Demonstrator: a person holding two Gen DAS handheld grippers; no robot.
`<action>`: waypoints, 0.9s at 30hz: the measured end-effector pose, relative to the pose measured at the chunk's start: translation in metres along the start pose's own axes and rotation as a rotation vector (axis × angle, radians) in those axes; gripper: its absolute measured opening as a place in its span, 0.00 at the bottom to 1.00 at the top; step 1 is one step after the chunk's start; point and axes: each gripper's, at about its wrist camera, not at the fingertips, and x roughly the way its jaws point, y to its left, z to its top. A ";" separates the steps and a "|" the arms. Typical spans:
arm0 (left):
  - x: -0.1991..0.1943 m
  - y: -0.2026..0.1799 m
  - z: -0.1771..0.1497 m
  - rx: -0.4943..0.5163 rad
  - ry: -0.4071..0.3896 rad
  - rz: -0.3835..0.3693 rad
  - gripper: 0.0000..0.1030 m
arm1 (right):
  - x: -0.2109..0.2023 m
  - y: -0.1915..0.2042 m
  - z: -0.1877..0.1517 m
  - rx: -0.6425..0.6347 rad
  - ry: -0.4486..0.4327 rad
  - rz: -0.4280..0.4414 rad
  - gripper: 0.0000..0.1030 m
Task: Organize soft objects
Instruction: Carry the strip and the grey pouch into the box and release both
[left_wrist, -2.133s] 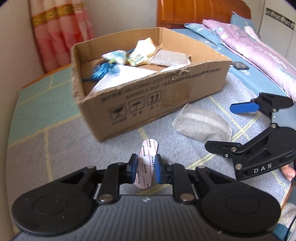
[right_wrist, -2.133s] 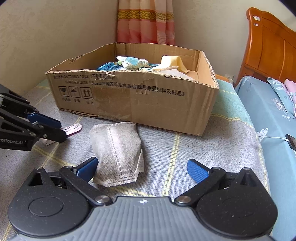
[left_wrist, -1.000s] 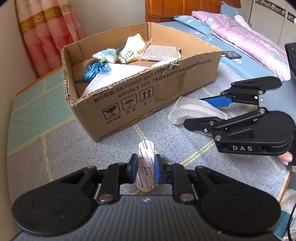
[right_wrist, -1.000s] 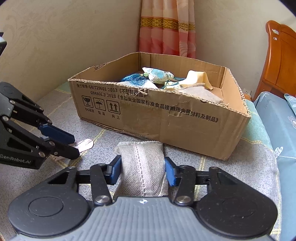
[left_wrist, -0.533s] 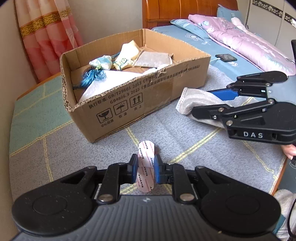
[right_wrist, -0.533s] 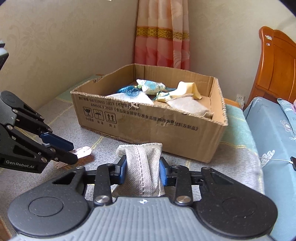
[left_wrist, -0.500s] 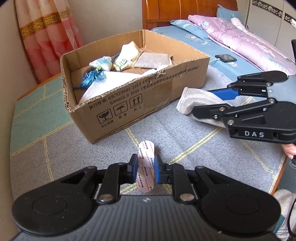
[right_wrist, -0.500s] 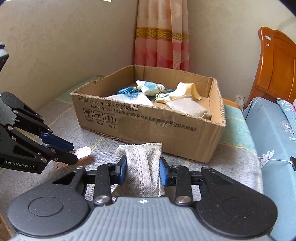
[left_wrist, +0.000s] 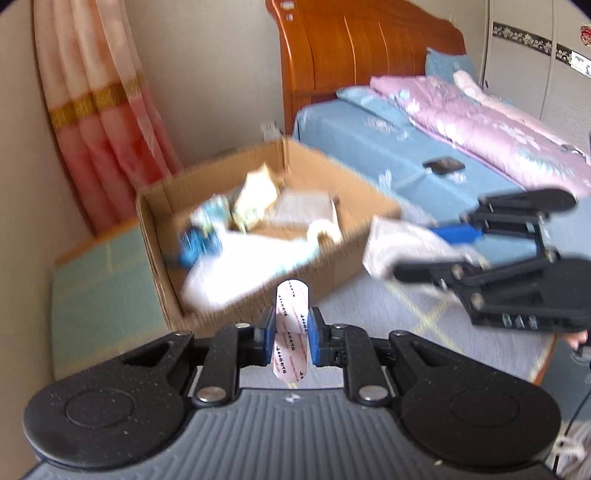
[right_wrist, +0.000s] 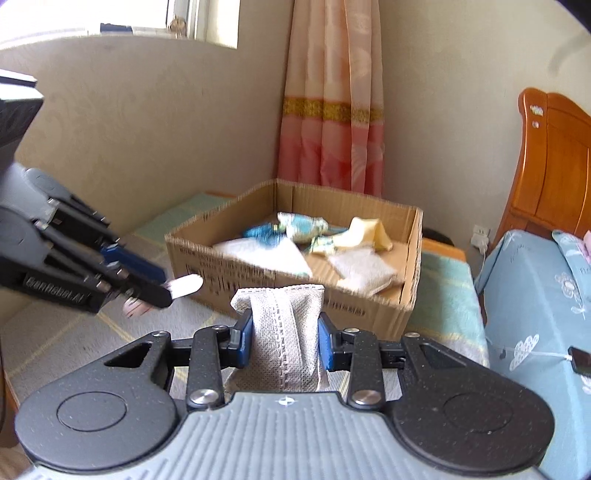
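My left gripper (left_wrist: 290, 336) is shut on a small white strip with red print (left_wrist: 291, 306), held upright above the grey mat. My right gripper (right_wrist: 284, 341) is shut on a grey-white fabric pouch (right_wrist: 282, 332), lifted off the mat. From the left wrist view the right gripper (left_wrist: 436, 254) appears at the right with the pouch (left_wrist: 391, 243) in its jaws. From the right wrist view the left gripper (right_wrist: 162, 288) shows at the left with the strip (right_wrist: 186, 284). The open cardboard box (right_wrist: 369, 310) (left_wrist: 159, 258) lies ahead of both, with several soft pouches and a blue tassel inside.
A grey mat with yellow lines (left_wrist: 388, 317) covers the low table, teal mat (left_wrist: 96, 284) to the left. A bed with blue sheet (left_wrist: 388, 147), pink quilt and a phone (left_wrist: 443, 165) lies to the right. A pink curtain (right_wrist: 328, 110) hangs behind the box.
Both grippers have risen with their loads, so the box now looks lower and farther. The right jaws closed tighter onto the pouch and lifted it off the mat.
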 end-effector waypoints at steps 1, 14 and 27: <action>0.001 0.003 0.009 0.005 -0.015 0.006 0.16 | -0.001 -0.002 0.002 0.006 -0.011 0.001 0.38; 0.065 0.042 0.069 -0.052 -0.043 0.079 0.77 | -0.003 -0.023 0.010 0.063 -0.033 -0.044 0.38; 0.003 0.023 0.018 -0.129 -0.178 0.309 1.00 | 0.020 -0.038 0.028 0.093 -0.019 -0.048 0.38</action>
